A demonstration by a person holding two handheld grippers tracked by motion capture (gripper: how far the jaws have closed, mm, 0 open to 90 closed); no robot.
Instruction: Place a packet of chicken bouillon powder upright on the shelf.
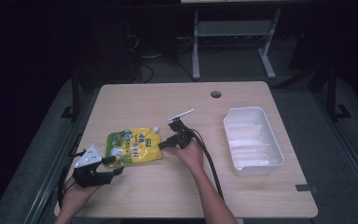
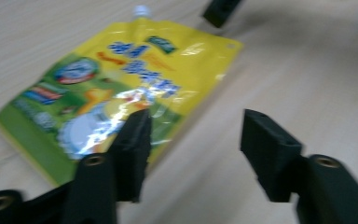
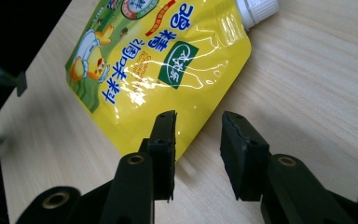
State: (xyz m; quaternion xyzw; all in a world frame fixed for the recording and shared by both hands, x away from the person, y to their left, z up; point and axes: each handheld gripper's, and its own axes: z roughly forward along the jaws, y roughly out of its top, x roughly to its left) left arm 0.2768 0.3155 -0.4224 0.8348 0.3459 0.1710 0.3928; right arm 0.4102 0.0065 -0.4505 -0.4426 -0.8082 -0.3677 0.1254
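Two tongs flank a yellow spouted refill pouch [image 1: 134, 147] lying flat on the left half of the wooden counter [image 1: 177, 196]. Left tongs [image 1: 114, 166] sit at the pouch's lower corner; in the left gripper view the jaws stand apart, one over the pouch's bottom edge [image 2: 121, 107], the other over bare wood, with nothing pressed between them. Right tongs [image 1: 164, 144] sit at the pouch's right edge below the spout; in the right gripper view the jaws are parted, the left one just over the sealed corner [image 3: 168, 70], no grip made. Neither pair holds anything.

Handling judgement: the pouch is glossy laminated film, soft and pliable, likely slippery across the printed face. It looks partly filled, so contents will probably shift and the body sag if lifted at one end. Best purchase is judged to be the flat welded seams along the edges or corners, or the stiff neck under the white ribbed screw cap [image 3: 257, 9]; the bulging middle would likely slip or deform.

Other items: a white rectangular plastic tray [image 1: 275, 140], rigid, with rounded corners, stands well apart at the right. The counter is pale wood-grain laminate with a round cable hole [image 1: 216, 94].
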